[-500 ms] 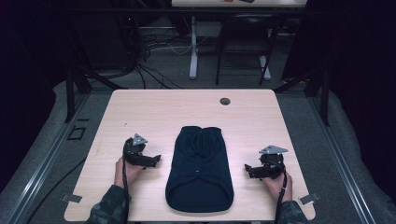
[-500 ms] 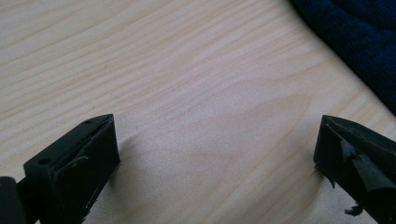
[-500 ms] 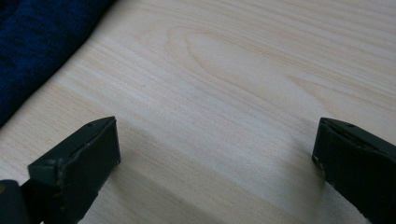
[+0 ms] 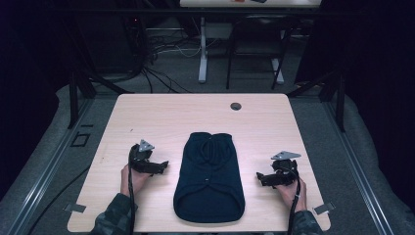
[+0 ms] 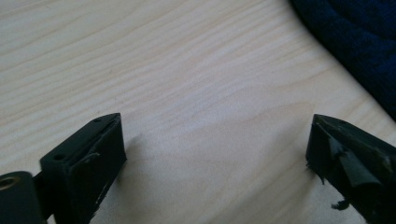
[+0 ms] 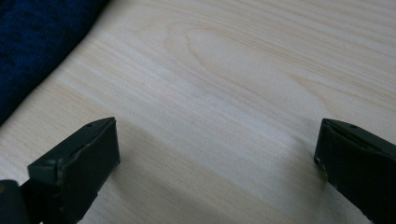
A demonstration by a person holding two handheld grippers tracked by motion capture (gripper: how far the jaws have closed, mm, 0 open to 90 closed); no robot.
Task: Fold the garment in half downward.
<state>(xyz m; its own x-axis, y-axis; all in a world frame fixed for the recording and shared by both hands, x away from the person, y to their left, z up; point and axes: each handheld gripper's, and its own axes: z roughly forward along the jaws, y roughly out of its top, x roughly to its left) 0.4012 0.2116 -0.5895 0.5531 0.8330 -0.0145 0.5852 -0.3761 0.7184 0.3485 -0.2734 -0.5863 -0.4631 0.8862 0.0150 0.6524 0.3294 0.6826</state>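
Both jaw sets apart and empty, left gripper (image 4: 164,165) and right gripper (image 4: 259,177) flanking the folded navy sweater (image 4: 209,178) mid-table (image 4: 161,117); risk: a shallow pinch takes only the top layer and the fold slides open.

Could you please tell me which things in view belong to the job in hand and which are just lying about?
Part of the job:
dark blue garment
left gripper, open
right gripper, open
wooden table

Just lying about:
round cable hole
cables on the floor
second table behind
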